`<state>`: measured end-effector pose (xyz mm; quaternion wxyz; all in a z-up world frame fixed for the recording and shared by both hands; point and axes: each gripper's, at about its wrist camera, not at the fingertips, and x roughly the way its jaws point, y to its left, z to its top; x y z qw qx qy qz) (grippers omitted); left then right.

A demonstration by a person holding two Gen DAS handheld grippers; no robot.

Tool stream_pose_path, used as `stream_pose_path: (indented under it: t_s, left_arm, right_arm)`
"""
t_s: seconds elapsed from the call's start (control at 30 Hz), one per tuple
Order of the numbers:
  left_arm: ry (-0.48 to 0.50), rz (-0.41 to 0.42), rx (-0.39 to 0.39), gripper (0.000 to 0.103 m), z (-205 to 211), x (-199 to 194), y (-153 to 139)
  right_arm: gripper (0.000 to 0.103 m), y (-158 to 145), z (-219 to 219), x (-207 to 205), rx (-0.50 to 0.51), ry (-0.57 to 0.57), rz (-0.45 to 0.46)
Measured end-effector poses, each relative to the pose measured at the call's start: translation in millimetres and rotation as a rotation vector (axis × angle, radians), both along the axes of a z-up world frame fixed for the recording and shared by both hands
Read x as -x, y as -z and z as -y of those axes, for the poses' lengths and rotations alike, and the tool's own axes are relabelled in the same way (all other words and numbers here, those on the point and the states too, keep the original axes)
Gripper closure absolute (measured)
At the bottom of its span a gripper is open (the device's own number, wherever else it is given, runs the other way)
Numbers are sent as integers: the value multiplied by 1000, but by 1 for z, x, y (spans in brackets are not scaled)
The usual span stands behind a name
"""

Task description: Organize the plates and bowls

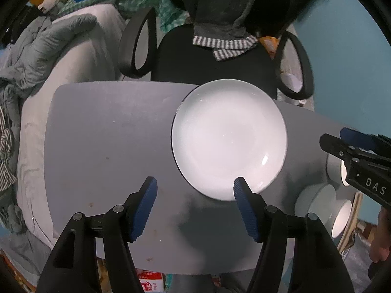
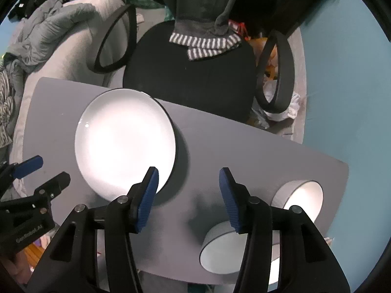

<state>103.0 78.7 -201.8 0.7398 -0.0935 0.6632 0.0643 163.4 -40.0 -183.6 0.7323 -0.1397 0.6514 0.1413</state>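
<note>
A white plate [image 1: 228, 138] lies flat on the grey table [image 1: 110, 134]; it also shows in the right wrist view [image 2: 124, 141]. Two grey bowls with white insides stand on the table's right part: a near bowl [image 2: 220, 251] and a far bowl [image 2: 301, 197]. Both also show at the right edge of the left wrist view, the near bowl [image 1: 315, 202] and the far bowl [image 1: 333, 164]. My left gripper [image 1: 195, 185] is open and empty above the table, just near of the plate's edge. My right gripper [image 2: 188, 175] is open and empty above the table, between plate and bowls.
A black office chair [image 1: 210, 56] with grey clothing draped over its back stands behind the table. A bed with grey bedding [image 1: 61, 46] lies to the left. A teal wall [image 2: 342, 97] is on the right. A carton [image 1: 151, 283] sits below the table's near edge.
</note>
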Motion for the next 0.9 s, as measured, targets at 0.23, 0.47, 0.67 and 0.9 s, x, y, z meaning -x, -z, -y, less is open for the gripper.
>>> stream_pose_path:
  t_s: [0.23,0.47,0.67,0.9]
  left_arm:
    - [24,52,16,35,7,24,-23]
    - [51,116,32,33,10,50,-44]
    - [69,188,49,26,12,70,-64]
    - [127,220,53,26,21,85,-76]
  right_arm:
    - [47,-23,7,24,-21,14,51]
    - [44,-40,25,54,-22,62,91]
    - [44,-55,39,74,-27,119,121]
    - [37,-71,48,98,-28,172,164]
